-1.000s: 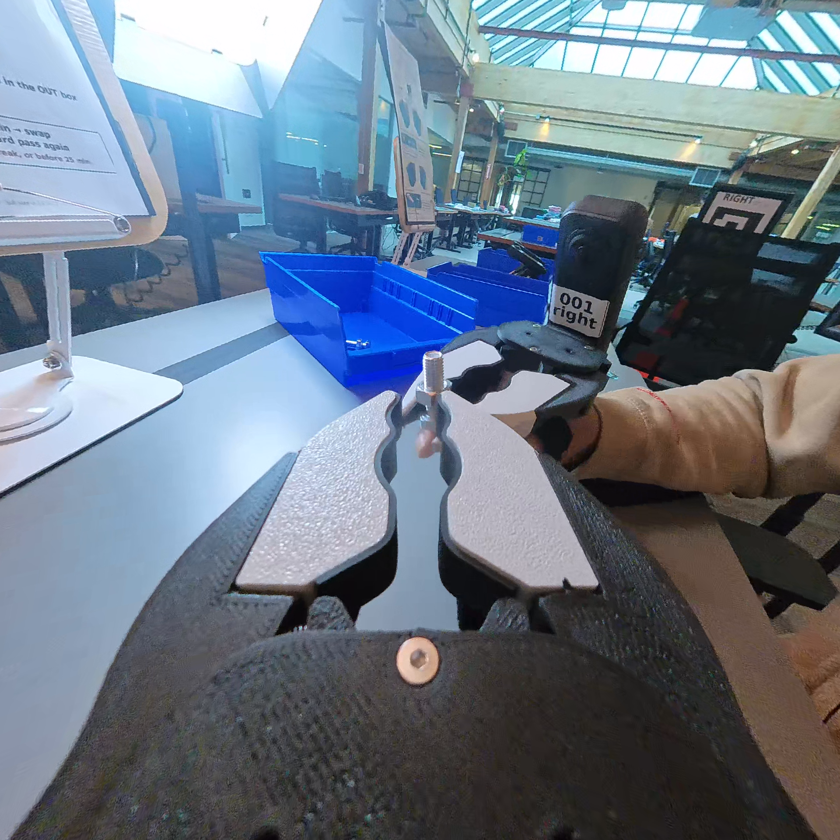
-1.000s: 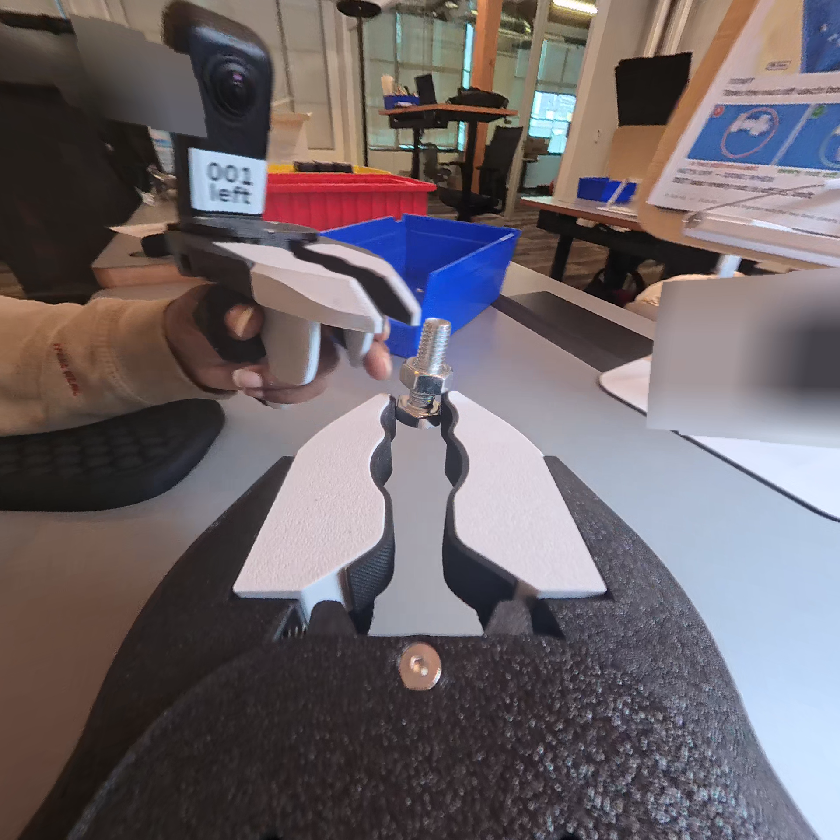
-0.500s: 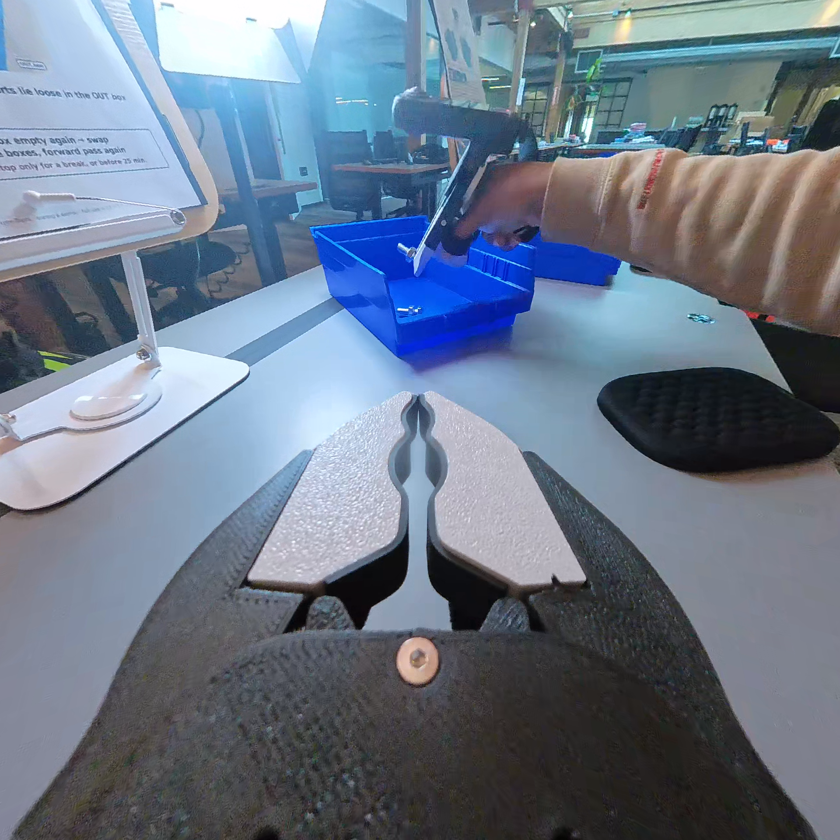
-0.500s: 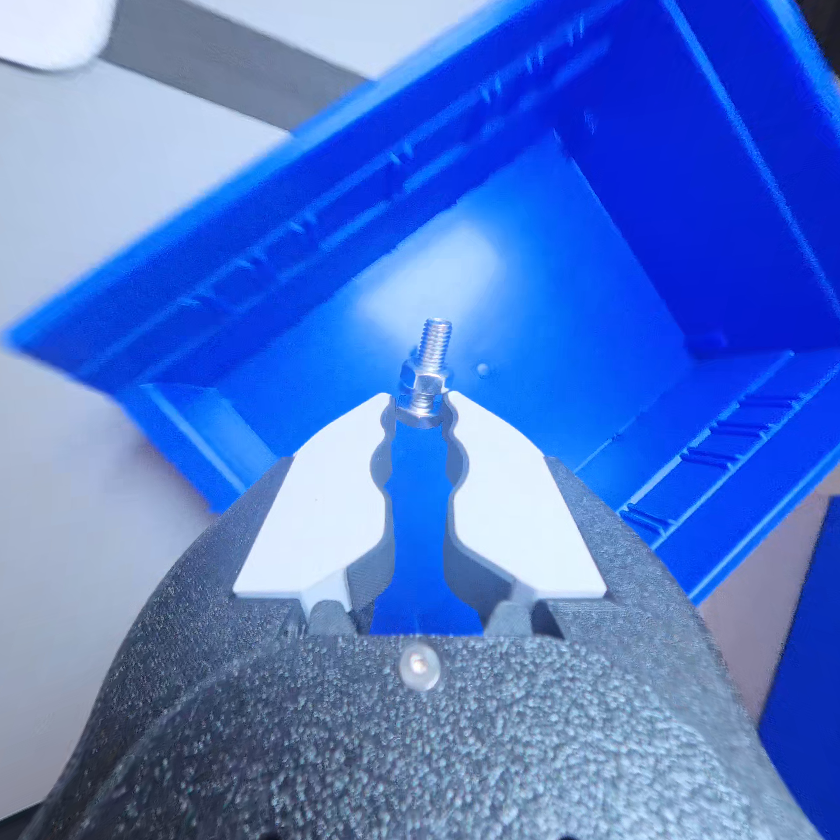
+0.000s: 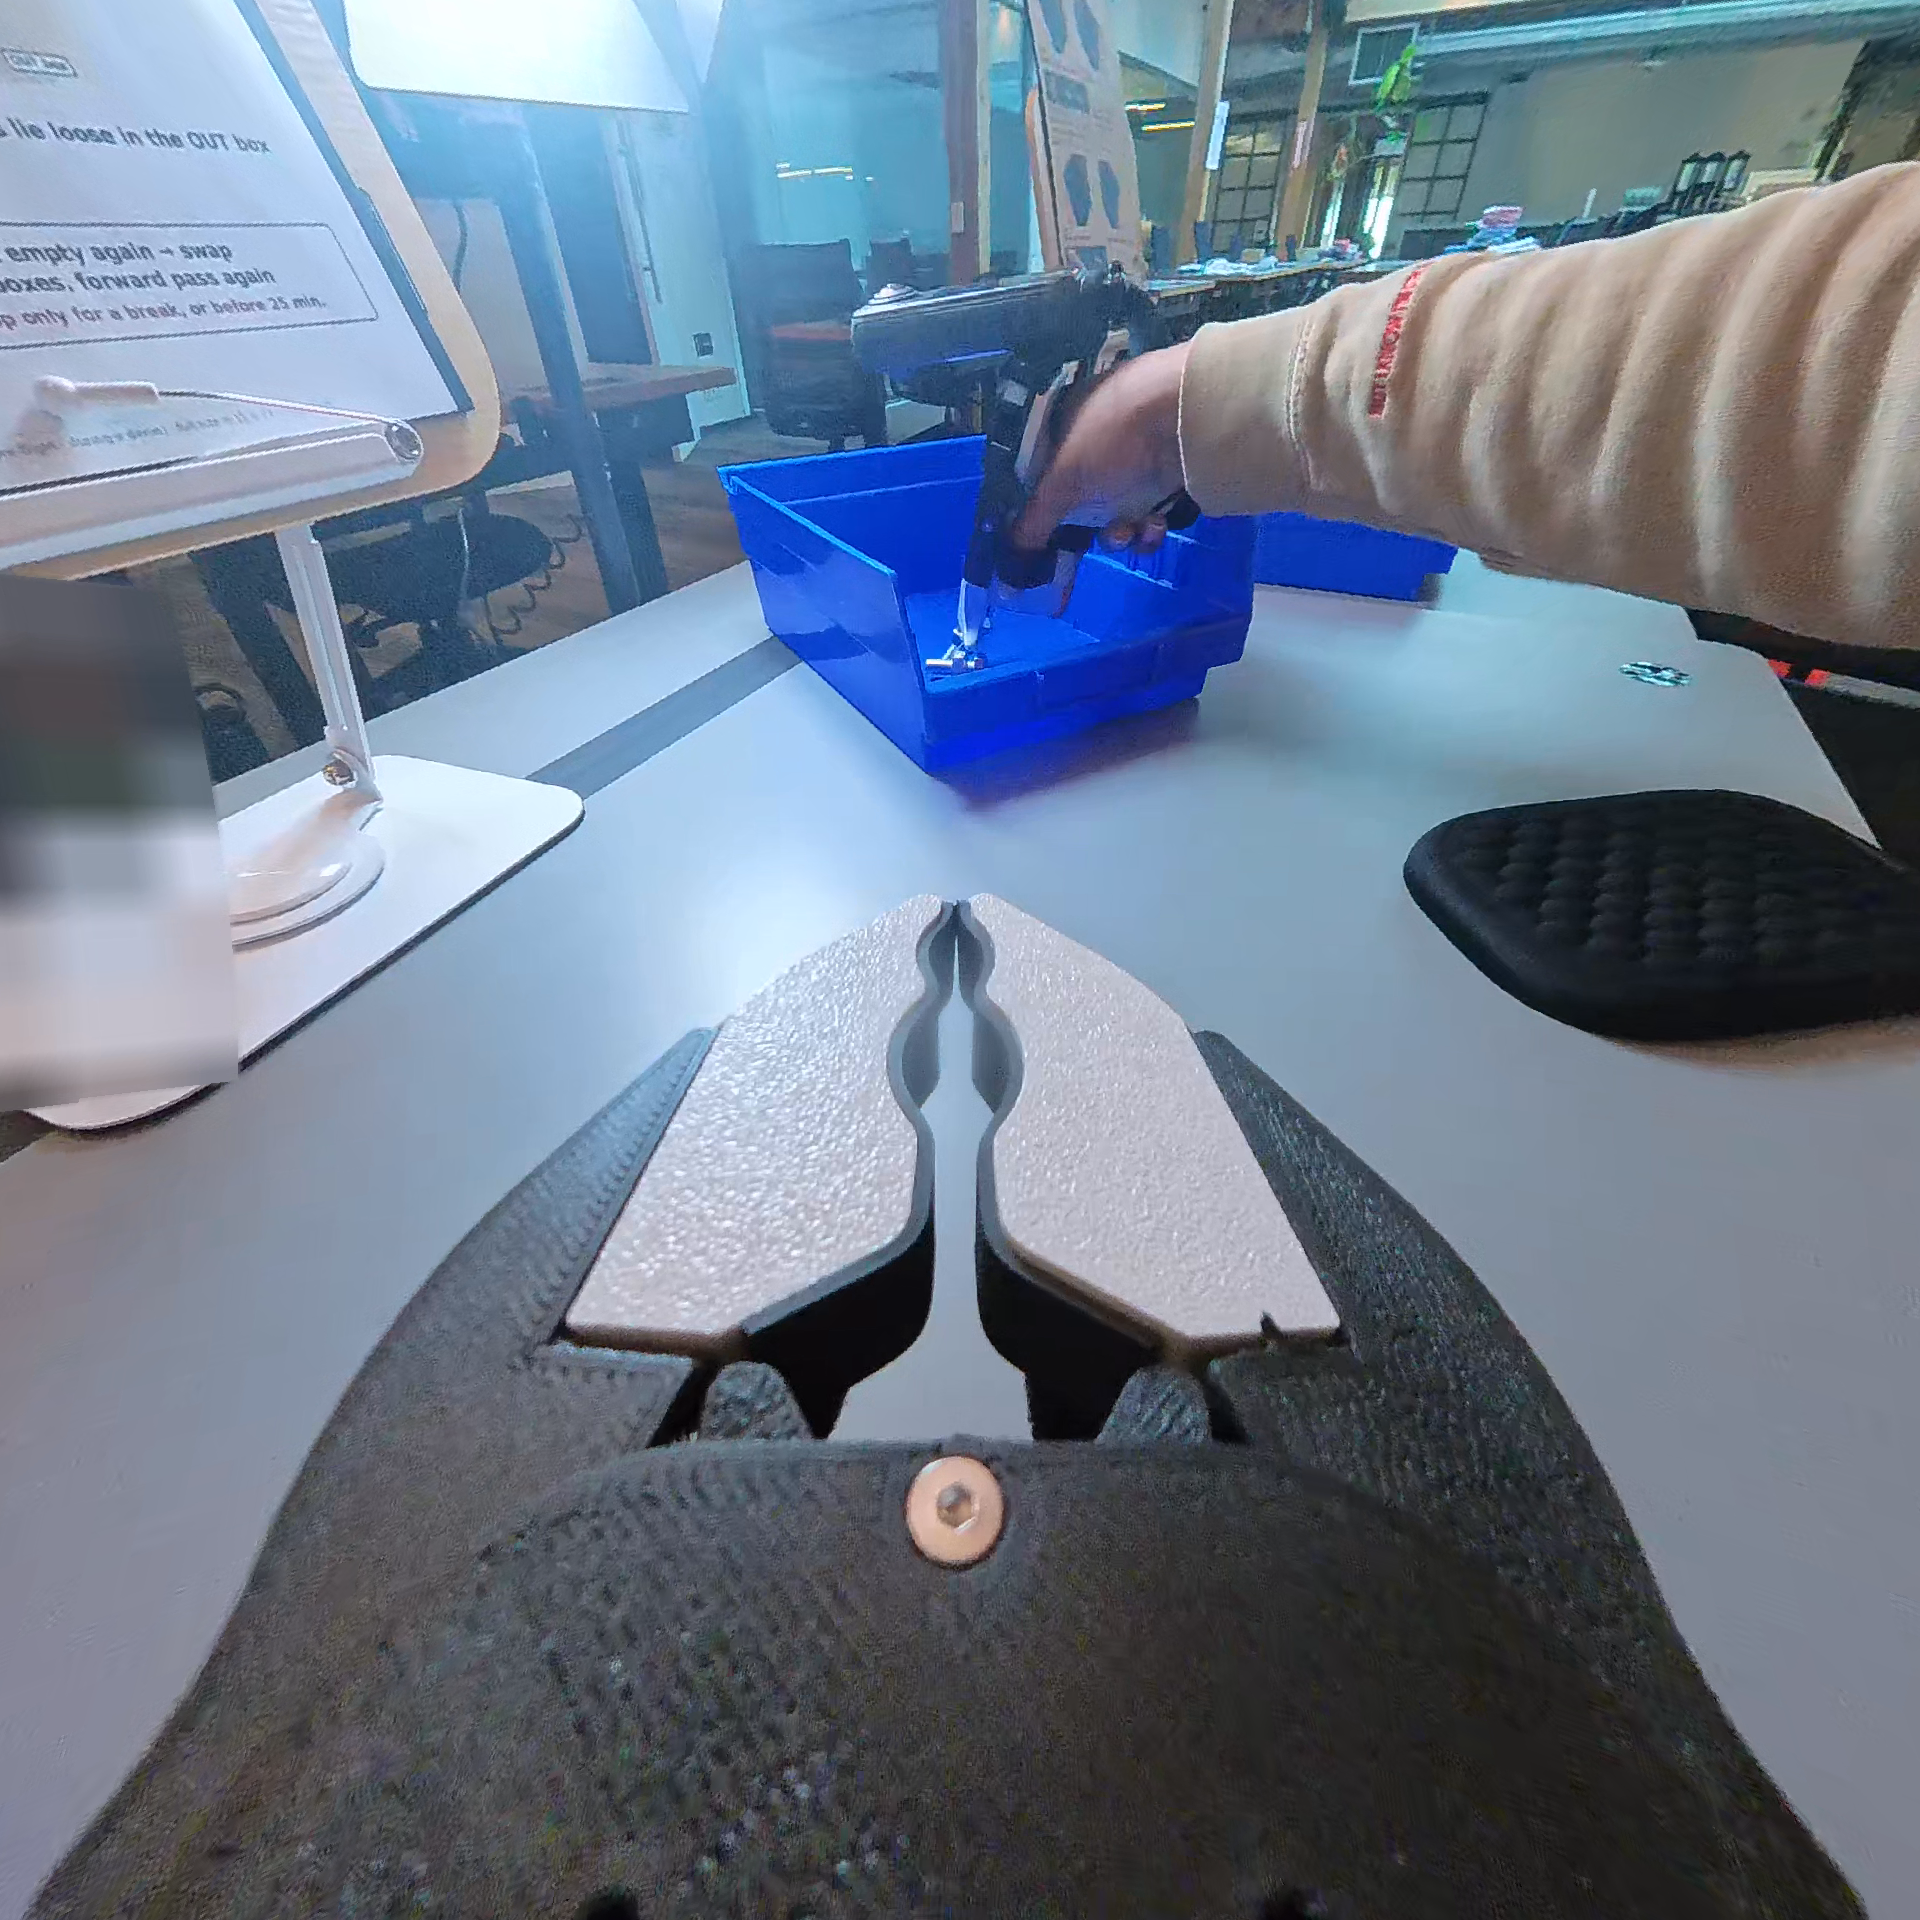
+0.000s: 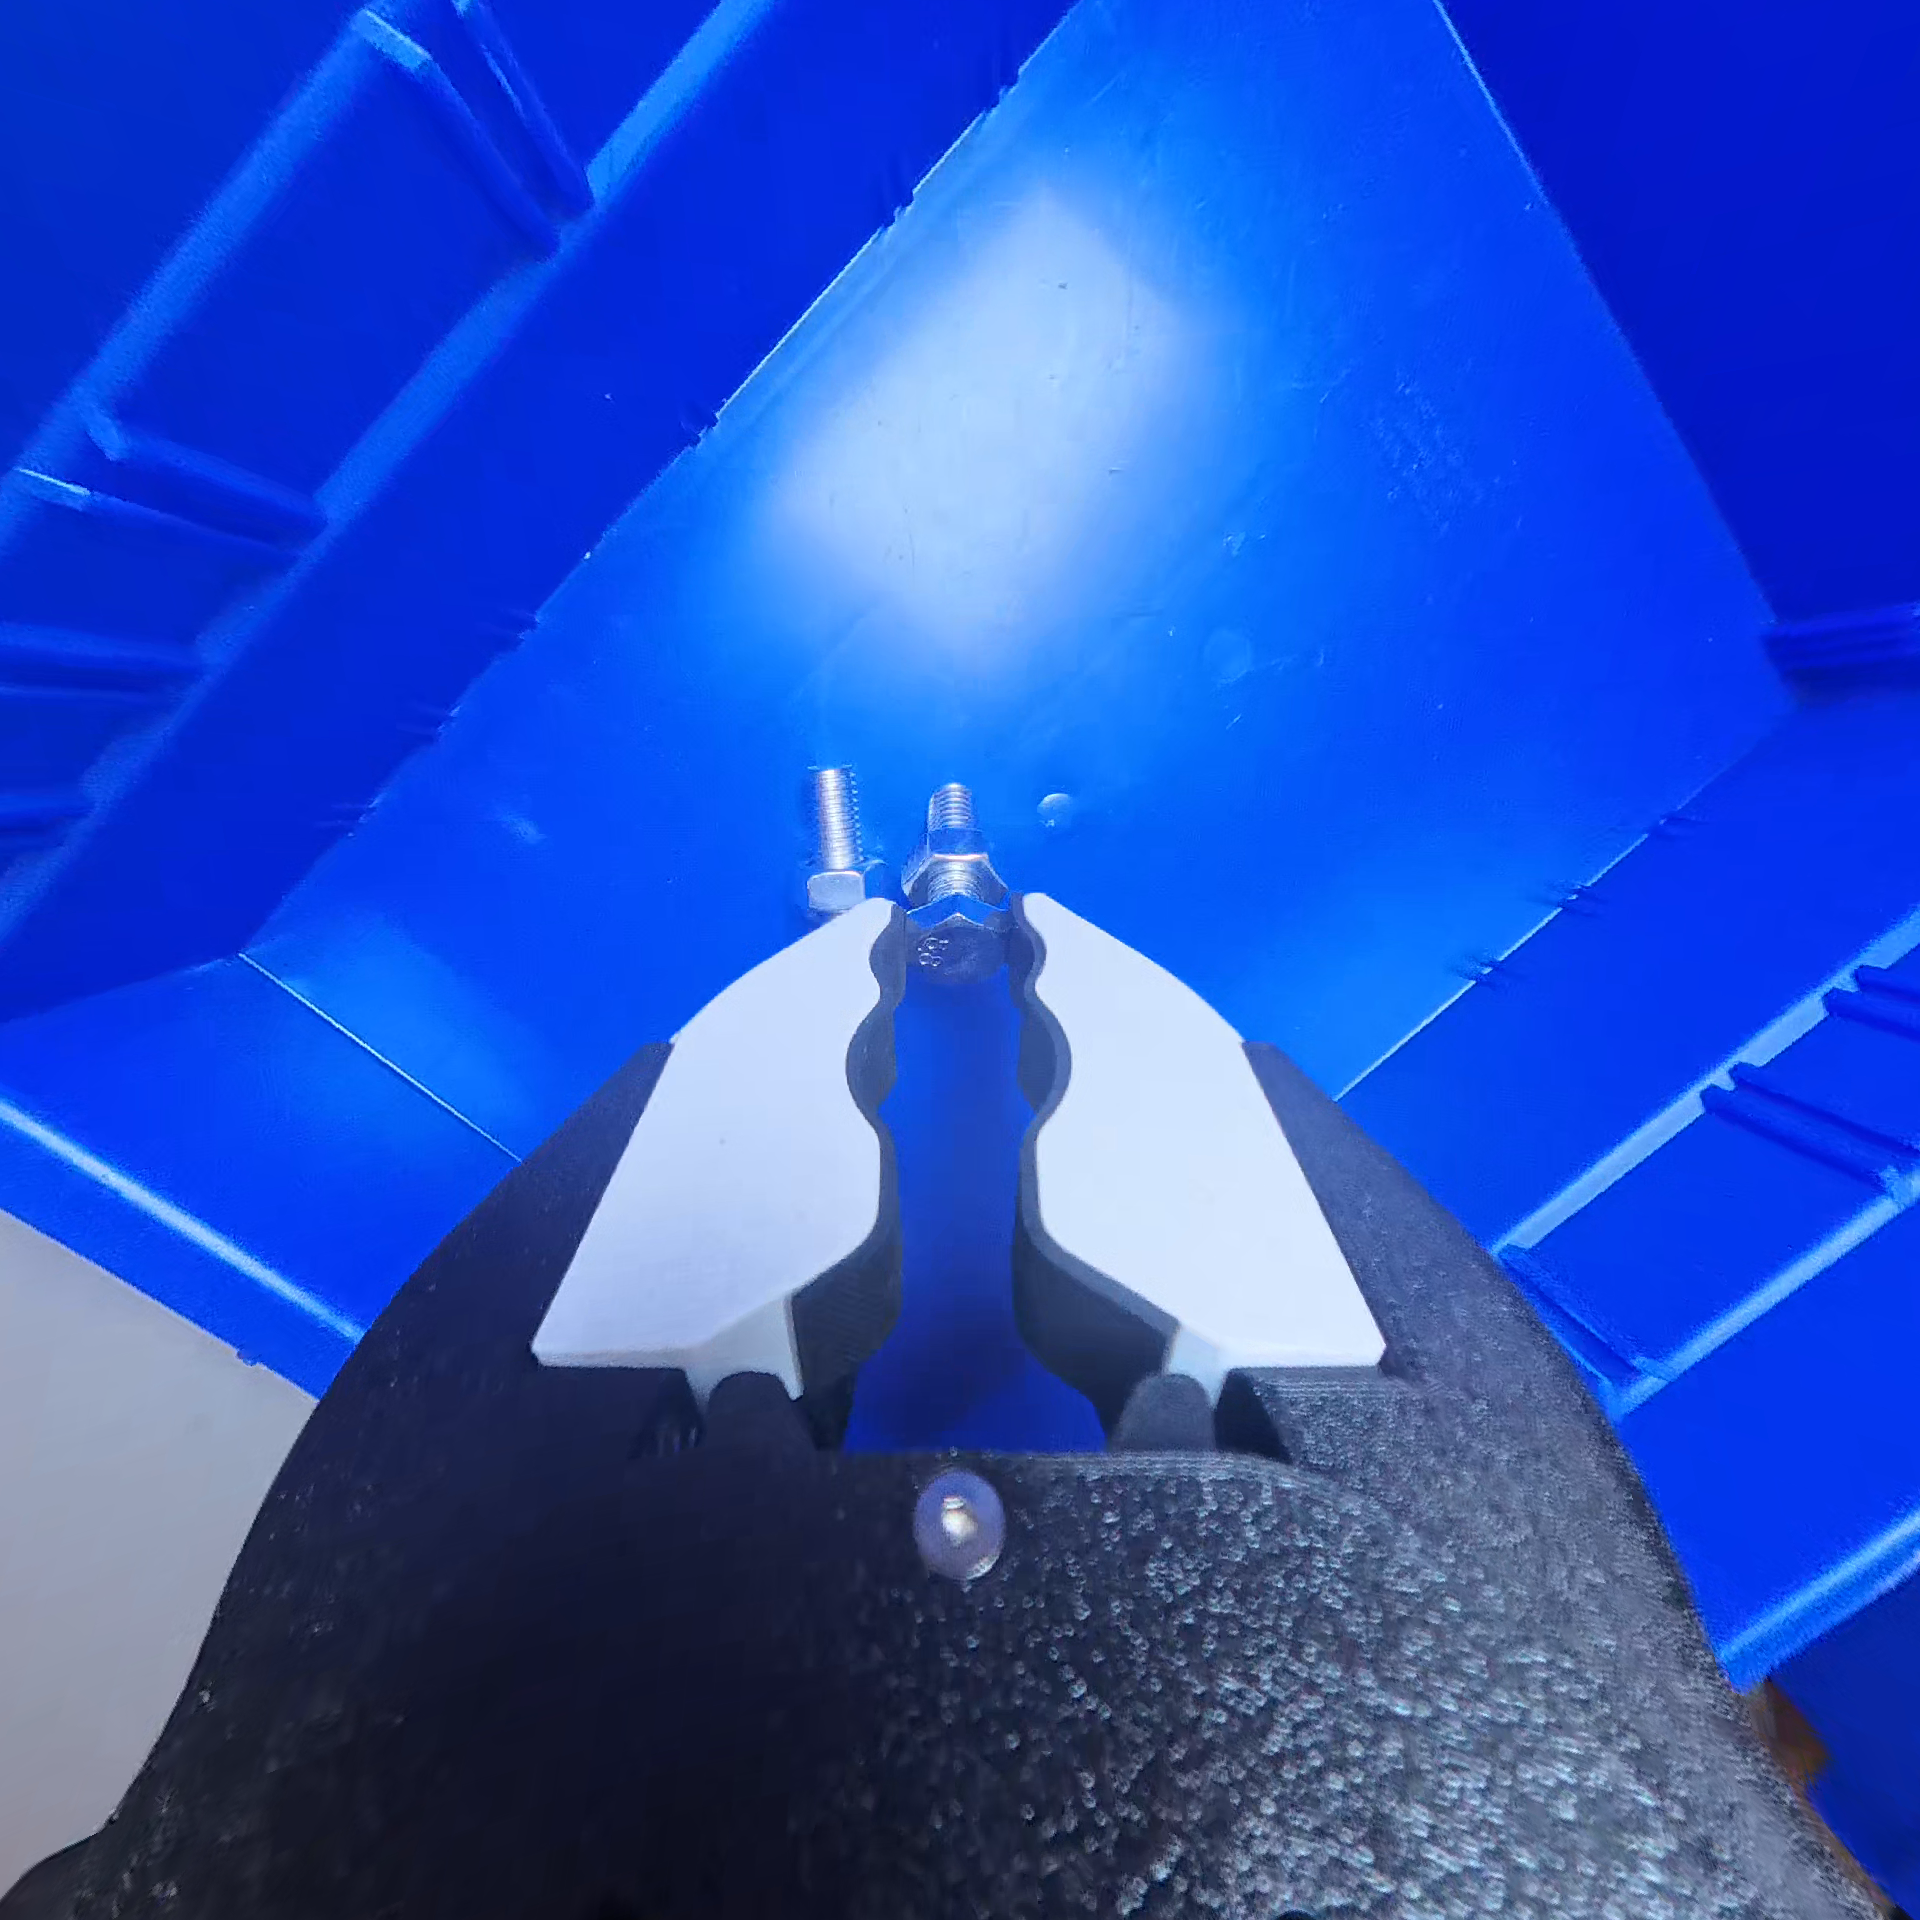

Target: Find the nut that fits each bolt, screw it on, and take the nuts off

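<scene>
Right gripper clamps a silver bolt with nut on, head between tips; left gripper jaws together, empty.

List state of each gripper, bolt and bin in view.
left gripper: shut, empty, over the table.
right gripper: shut on the bolt with nut, down inside the blue bin.
bolt with nut: held by its head, nut threaded on.
second bolt: lying loose on bin floor, no nut.
</scene>
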Motion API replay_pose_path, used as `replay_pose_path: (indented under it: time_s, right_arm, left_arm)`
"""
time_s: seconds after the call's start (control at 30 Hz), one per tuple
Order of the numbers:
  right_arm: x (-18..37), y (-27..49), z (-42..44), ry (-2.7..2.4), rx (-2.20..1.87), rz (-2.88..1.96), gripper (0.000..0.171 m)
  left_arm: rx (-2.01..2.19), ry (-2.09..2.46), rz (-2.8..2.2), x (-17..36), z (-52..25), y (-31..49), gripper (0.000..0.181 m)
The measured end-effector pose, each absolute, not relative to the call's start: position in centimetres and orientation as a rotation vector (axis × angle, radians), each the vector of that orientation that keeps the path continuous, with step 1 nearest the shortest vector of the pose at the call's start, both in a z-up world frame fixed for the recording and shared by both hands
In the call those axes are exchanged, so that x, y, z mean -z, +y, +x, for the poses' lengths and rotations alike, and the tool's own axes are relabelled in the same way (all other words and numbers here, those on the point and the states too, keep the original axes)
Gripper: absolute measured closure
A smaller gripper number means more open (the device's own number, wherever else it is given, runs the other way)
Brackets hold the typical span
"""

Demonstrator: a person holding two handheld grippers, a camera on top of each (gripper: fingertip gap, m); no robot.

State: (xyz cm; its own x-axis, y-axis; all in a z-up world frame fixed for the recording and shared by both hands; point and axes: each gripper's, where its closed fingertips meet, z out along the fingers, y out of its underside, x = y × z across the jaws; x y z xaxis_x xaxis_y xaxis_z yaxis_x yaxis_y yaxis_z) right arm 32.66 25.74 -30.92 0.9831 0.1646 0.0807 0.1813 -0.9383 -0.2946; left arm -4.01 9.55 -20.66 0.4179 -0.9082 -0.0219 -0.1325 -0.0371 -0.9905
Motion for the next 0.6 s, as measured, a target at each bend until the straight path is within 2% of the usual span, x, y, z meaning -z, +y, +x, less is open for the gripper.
replay_pose_path:
  time_s: [0.3,0.43,0.6]
  right_arm:
    - [30.7,26.2,32.7,-0.262,0.082,-2.720,0.147]
    - [25.5,27.4,29.3,-0.340,-0.011,-2.410,0.146]
    - [16.4,23.0,18.0,-0.399,-0.466,-1.912,0.148]
  left_arm:
    - [0.790,0.987,-1.511,21.6,-4.0,9.9,0.181]
    - [0.796,0.954,-1.533,21.1,-4.6,10.3,0.181]
    - [0.771,0.790,-1.531,17.9,-8.1,12.1,0.181]
